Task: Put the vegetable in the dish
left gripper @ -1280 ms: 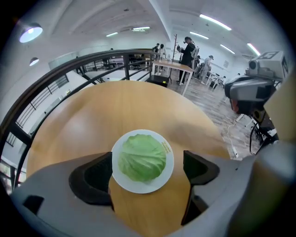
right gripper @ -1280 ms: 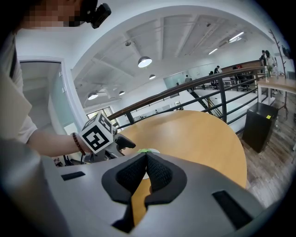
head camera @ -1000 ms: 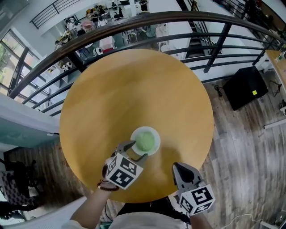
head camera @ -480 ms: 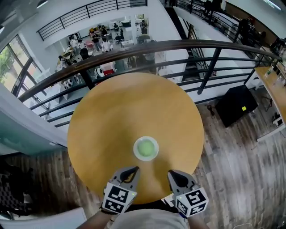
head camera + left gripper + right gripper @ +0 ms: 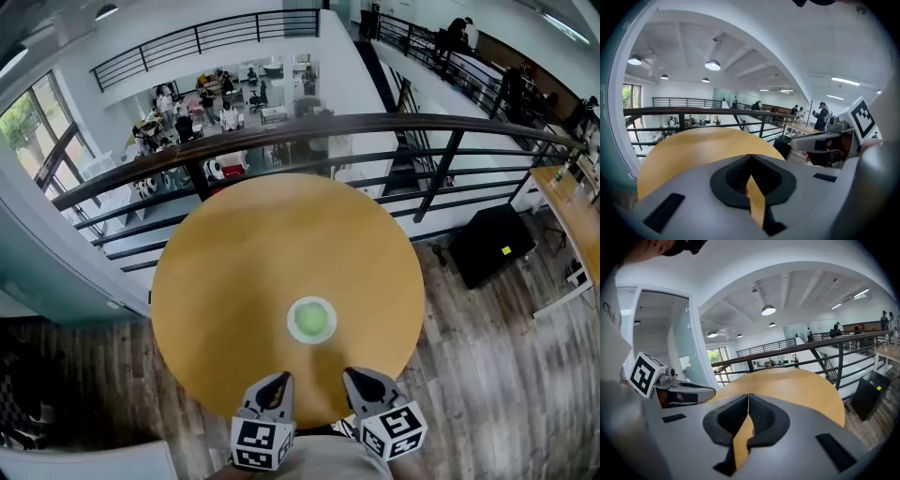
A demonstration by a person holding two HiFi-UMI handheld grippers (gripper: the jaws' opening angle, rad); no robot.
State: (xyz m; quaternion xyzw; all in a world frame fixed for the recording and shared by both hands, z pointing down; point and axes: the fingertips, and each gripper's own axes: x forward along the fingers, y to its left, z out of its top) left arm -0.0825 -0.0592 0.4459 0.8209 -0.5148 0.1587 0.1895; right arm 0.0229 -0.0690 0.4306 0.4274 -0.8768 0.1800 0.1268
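Left gripper (image 5: 277,382): jaws pressed together on nothing, over the near edge of the table (image 5: 234,262); a second ago it stood open right at the dish and has since pulled back clear of it.
Vegetable (image 5: 311,322): green, lying in the white dish (image 5: 292,312) near the table's middle, the same spot as before.
Right gripper (image 5: 362,379): jaws together and empty, beside the left one at the near edge; it too has drawn back a little.

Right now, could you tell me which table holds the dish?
The round table: the white dish sits on it, not on the rectangular desk at the right edge.
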